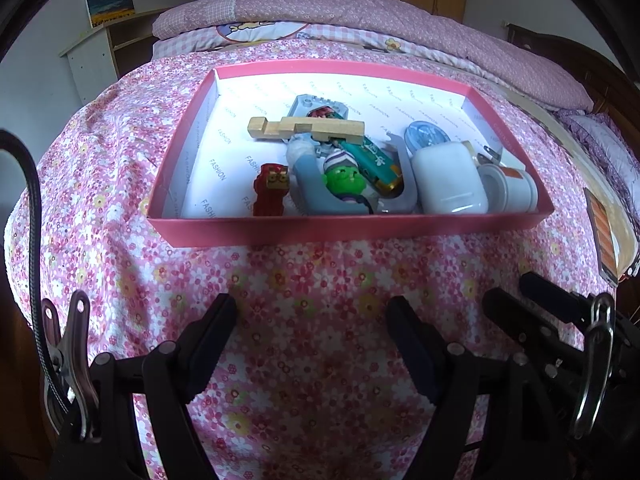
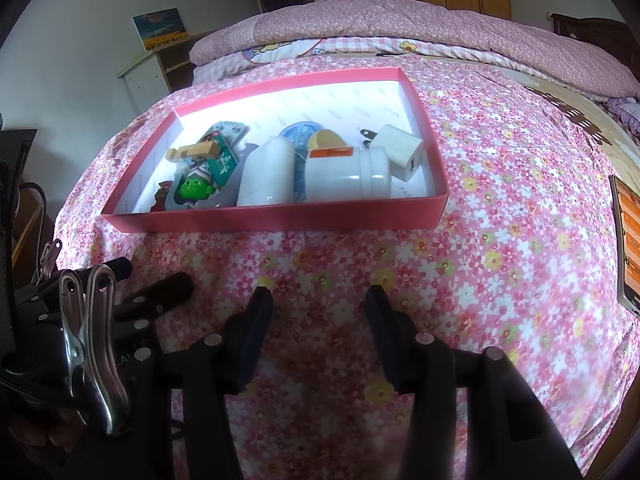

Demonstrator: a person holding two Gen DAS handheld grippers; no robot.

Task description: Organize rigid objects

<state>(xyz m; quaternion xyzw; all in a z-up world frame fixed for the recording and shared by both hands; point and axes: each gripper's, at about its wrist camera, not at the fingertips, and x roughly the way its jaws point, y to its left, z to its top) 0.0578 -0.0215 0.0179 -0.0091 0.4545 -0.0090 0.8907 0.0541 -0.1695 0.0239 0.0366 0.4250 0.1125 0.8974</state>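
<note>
Left gripper low in frame, jaws wide, holding nothing, hovering over the floral sheet. Right gripper likewise low centre in its view, jaws narrower but parted, also without load. Pink box sitting mid-frame on the sheet, already stocked: wooden block, red figure, green-faced doll, teal lighter, white case, white jar, charger, blue disc. Nothing loose showing on the sheet near the grippers; only a phone at the right edge, well apart from the box. Gathering judged nearly or fully done; contents heaped toward lower right, upper part of the box bare, so perhaps some tidying left.
</note>
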